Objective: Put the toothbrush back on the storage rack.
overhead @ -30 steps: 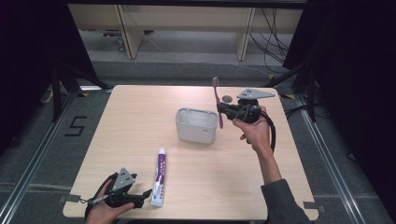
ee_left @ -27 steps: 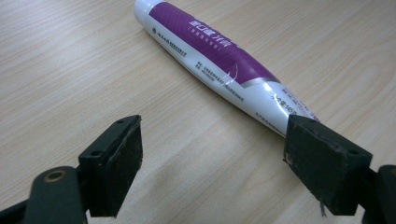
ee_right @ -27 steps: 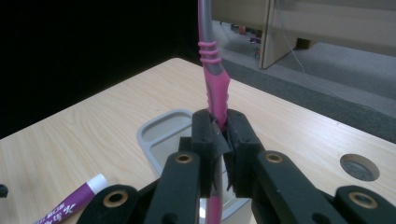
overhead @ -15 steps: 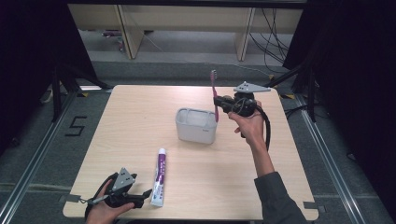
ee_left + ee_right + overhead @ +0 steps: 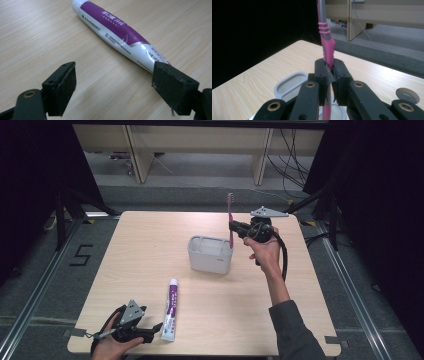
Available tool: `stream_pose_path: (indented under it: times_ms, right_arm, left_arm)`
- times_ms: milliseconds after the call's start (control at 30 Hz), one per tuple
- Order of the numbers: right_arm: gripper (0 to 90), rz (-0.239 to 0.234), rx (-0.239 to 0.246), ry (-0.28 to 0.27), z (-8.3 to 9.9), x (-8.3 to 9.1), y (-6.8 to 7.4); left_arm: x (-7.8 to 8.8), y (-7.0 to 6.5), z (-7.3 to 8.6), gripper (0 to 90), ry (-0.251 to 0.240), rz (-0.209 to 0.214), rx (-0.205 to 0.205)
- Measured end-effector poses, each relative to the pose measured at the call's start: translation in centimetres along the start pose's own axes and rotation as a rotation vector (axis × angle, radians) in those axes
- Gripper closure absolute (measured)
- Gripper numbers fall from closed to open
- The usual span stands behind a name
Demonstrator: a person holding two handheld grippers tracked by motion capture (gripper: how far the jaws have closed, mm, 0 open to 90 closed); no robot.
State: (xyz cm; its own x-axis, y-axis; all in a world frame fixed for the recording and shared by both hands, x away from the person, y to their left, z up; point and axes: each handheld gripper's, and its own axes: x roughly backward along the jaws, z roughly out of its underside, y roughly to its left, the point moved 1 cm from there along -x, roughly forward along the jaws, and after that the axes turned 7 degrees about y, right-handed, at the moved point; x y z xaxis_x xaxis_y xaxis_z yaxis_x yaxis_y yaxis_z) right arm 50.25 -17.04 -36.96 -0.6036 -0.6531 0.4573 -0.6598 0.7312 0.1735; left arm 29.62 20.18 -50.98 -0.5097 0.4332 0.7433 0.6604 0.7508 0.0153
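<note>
The right gripper (image 5: 329, 75) hides the toothbrush's (image 5: 326, 45) lower handle; its head is cropped.

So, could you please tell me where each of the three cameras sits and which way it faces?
High view: above the person's side, facing forward and down on the table; both forearms, left hand-held gripper, right hand-held gripper.
Left gripper view: rides the left hand-held gripper, looking down along open jaws at the toothpaste tube.
Right gripper view: rides the right hand-held gripper, looking level over the holder; jaws clamp the toothbrush.
Shared: toothbrush and holder appear in the high and right gripper views.
</note>
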Motion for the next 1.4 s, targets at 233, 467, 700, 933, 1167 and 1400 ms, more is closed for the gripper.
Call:
stream_pose_path:
  times_ms: [233,467,700,933,1167,1400]
  right_arm:
    - [83.7,-0.003,-0.009,0.001,0.2,-0.6,-0.1]
    - [83.7,0.009,-0.004,0.002,0.6,-1.3,-0.2]
    - [83.6,0.034,-0.01,0.021,1.7,-2.0,-0.7]
    - [83.6,0.036,-0.025,0.031,2.3,-2.5,-0.8]
    - [83.5,0.033,-0.05,0.063,3.4,-3.1,-1.1]
    - [83.1,0.043,-0.046,0.07,4.3,-3.6,-1.1]
  left_arm:
    - [0.0,0.0,0.0,19.1,0.008,-0.002,-0.006]
    - [0.0,0.0,0.0,19.1,0.006,-0.001,-0.008]
    - [-0.1,-0.2,0.0,19.1,-0.011,0.008,0.01]
    - [-0.1,-0.2,0.0,19.1,-0.001,0.0,0.003]
    - [-0.2,-0.2,0.0,19.1,-0.003,0.0,0.008]
    - [-0.1,-0.3,0.0,19.1,0.003,0.012,0.005]
